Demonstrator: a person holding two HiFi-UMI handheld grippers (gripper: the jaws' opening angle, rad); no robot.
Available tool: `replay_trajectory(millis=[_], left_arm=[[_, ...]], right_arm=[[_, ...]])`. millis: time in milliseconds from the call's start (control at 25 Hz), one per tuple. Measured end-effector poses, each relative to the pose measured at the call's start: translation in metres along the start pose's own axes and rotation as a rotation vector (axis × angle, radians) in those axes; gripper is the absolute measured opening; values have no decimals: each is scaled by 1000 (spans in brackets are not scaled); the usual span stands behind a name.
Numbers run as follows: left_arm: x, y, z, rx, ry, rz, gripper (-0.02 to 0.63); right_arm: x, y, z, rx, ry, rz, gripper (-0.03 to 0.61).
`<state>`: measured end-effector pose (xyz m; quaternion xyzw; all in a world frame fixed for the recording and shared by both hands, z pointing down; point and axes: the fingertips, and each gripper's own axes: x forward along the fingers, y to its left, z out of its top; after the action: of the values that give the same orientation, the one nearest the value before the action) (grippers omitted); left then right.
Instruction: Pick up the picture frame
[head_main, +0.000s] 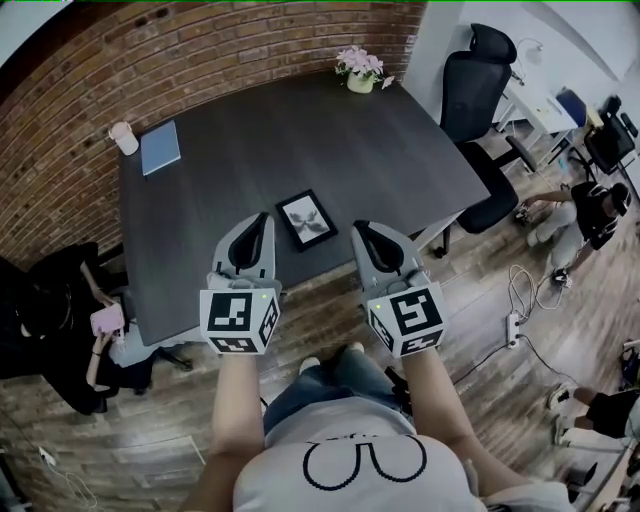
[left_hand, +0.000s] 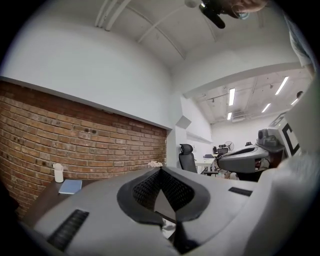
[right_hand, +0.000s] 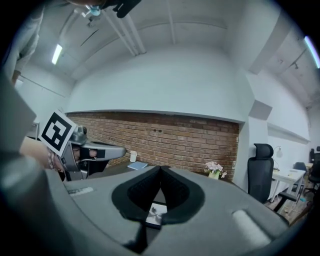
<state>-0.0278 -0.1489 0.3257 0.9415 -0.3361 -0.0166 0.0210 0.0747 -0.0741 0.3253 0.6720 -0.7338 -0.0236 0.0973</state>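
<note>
Though overhead only, picture frame (head_main: 306, 219) whole

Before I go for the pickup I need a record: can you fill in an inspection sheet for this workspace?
Surface: dark table.
Job's things: picture frame lying flat near the front edge, untouched.
Clutter: blue notebook, white cup, flower pot, toward the far side.
Grippers: left gripper and right gripper shut, empty, flanking the frame.
Cables: power strip with cord on the floor, right.
Surroundings: brick wall, office chair, people nearby.
</note>
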Motion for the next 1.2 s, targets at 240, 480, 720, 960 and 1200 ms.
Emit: replay_trajectory(millis=[240,480,720,960,1200], left_arm=[[24,6,-14,-53,-5,-6,-2],[58,25,-37,-197,75,80,-2],[91,48,-66,-303,173,185,-2],[116,63,-100,-383,247,290,141],[127,63,-142,-419,377,376,199]], right_arm=[[22,-30,-9,56,-30,-17,-5],[62,-67,-26,152,-7,44,36],[109,-86,-57,218,119,204,134],[149,-101,-89,235,224,321,163],[177,-117,-108,282,252,391,172]])
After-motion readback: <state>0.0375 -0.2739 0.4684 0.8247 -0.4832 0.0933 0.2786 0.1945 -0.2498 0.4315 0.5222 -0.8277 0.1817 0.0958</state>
